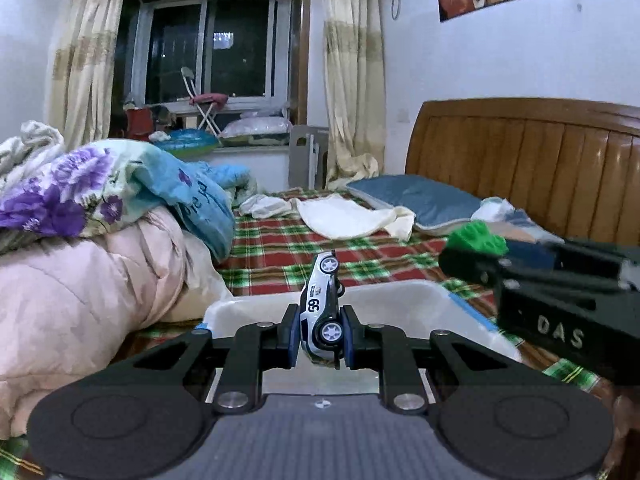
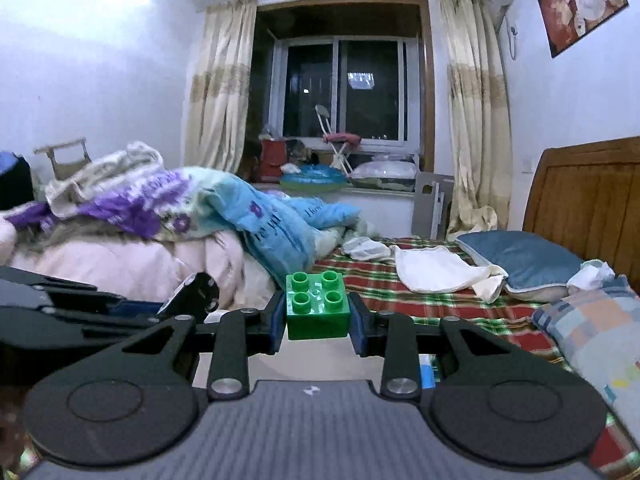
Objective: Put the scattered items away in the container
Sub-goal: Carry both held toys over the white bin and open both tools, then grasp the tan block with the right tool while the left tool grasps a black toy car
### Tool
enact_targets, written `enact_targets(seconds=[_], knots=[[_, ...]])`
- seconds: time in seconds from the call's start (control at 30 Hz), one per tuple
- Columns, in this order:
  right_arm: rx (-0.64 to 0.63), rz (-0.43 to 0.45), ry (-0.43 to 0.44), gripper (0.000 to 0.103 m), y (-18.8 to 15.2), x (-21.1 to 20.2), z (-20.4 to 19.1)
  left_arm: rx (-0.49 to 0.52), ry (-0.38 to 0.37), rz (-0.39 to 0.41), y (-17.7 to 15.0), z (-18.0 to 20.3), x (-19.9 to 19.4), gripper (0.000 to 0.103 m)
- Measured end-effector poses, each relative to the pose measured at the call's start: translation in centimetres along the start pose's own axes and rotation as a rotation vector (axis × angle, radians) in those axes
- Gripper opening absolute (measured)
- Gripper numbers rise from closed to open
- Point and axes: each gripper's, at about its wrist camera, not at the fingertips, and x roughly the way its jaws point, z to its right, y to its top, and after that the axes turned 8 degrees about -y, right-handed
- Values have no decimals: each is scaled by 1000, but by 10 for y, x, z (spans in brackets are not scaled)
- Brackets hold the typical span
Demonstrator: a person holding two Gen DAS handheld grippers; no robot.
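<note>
One toy car (image 1: 322,308) is clamped on its side between the closed pads of the left gripper (image 1: 321,334), above the near rim of one white container (image 1: 400,292). One green brick (image 2: 317,305) is pinched by the right gripper (image 2: 318,322), studs up, over the plaid bed (image 2: 400,280).

My left claw (image 1: 320,332) holds the small white toy car (image 1: 322,312), number 69, tipped on its side above the white container (image 1: 400,292) on the bed, and my right claw (image 2: 318,316) holds the green studded block (image 2: 317,306) upright.
</note>
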Motion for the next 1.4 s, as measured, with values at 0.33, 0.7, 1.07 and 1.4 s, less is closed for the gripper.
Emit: enact_targets(seconds=[0.33, 0.7, 1.07, 1.4], knots=[[-70, -95, 10, 36, -19, 27, -10, -18, 0, -36, -16, -4, 20, 24], [-93, -105, 16, 44, -17, 23, -20, -13, 20, -26, -12, -10, 9, 32], [-53, -52, 13, 44, -15, -43, -13, 23, 20, -4, -24, -5, -59, 43], [-122, -126, -8, 54, -79, -116, -20, -45, 27, -177, -123, -2, -99, 51]])
